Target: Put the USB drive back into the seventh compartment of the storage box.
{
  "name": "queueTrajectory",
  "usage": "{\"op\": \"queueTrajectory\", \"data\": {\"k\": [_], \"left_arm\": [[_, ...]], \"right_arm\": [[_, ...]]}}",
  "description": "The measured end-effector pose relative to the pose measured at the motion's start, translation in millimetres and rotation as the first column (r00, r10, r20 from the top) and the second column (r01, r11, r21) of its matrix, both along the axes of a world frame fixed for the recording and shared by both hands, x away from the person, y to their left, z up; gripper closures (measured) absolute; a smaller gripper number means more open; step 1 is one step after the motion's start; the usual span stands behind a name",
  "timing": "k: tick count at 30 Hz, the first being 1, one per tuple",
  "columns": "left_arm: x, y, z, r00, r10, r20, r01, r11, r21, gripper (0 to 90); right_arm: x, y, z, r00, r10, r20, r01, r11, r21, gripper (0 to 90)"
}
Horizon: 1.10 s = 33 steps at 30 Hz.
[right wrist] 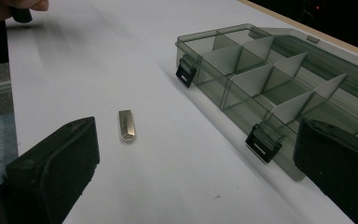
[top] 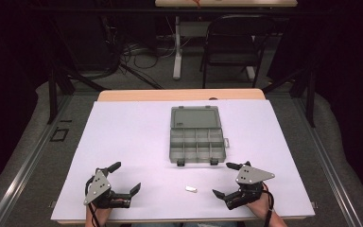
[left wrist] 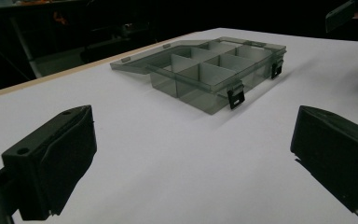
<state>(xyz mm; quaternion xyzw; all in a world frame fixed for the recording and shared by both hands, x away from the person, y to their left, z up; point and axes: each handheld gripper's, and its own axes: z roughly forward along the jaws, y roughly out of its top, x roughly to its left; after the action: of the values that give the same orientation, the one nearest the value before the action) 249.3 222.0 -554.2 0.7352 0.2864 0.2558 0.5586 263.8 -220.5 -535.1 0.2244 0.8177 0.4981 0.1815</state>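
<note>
With both grippers' fingers spread wide and empty, the right gripper (top: 228,179) should drop over the small metal piece (right wrist: 127,125), lying flat on the tabletop (top: 132,137) near the open box (top: 196,136), and pinch its long sides squarely.

left gripper (top: 123,177): near left edge of counter, 2 jaws spread wide, nothing between them, aimed forward-right | right gripper (top: 226,179): near right edge, 2 jaws spread wide, empty, aimed forward-left | hands grip both from below
</note>
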Motion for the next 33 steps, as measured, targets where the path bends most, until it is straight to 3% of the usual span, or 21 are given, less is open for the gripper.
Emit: {"op": "queueTrajectory", "data": {"k": [33], "left_arm": [[0.2, -1.9, -0.2, 0.9999, -0.010, -0.001, 0.010, 0.9999, 0.012, 0.4]], "right_arm": [[20.3, 40.0, -7.1, 0.9963, 0.067, -0.053, -0.067, 0.998, -0.010, 0.0]]}}
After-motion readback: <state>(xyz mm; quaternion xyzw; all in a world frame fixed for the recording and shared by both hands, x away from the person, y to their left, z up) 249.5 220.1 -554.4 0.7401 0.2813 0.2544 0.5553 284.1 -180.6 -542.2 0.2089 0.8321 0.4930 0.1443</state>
